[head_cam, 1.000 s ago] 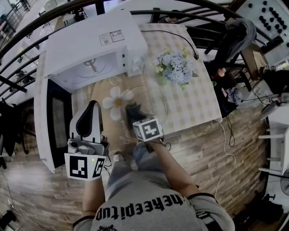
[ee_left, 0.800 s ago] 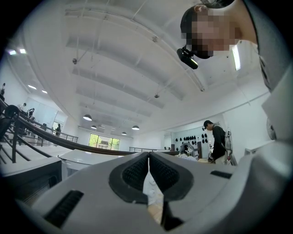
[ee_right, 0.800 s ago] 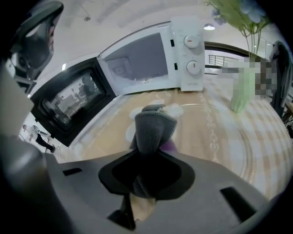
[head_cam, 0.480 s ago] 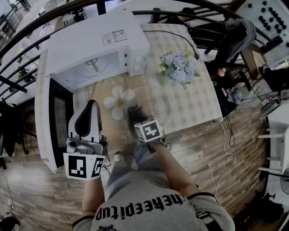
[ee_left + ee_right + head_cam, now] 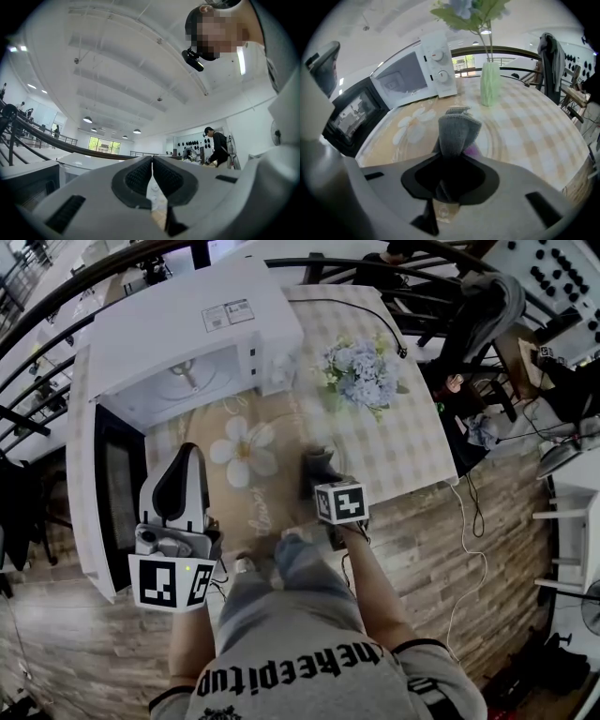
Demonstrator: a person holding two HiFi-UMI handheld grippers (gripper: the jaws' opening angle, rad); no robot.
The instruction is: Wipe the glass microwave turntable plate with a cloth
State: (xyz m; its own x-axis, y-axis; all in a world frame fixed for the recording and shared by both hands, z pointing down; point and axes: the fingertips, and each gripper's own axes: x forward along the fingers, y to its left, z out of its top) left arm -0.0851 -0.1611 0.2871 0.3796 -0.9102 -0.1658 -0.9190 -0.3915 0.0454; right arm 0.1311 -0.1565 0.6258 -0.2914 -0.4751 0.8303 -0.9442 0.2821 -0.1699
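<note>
1. The white microwave [image 5: 197, 324] is sitting on the table ahead and to the left of both tools. Its door [image 5: 98, 493] is hanging wide open, just left of the L gripper.
2. The table [image 5: 412, 451], w/ a checked cover, is stretching out under and ahead of the R gripper. A flower-print mat [image 5: 246, 451] is lying between the two tools' tips.
3. The glass turntable plate [image 5: 508, 140] is lying flat on the table, outside the microwave. It is right under and just ahead of the R gripper's tip, w/ its rings showing to the right of the cloth.
4. A vase of flowers [image 5: 361, 376] is standing upright beyond the plate, ahead and slightly right of the R gripper.
5. The L gripper [image 5: 189, 451] is being held off to the left, well apart from the plate and tilting up toward the ceiling. Its jaws are pressing together w/ nothing between them [image 5: 152, 161].
6. The R gripper [image 5: 322, 472] is reaching over the plate, jaws clamping the grey cloth [image 5: 450, 180].
7. The cloth [image 5: 457, 126] is bunching up out of the R jaws, folded end hanging over the plate. Contact w/ the glass can't be made out.
</note>
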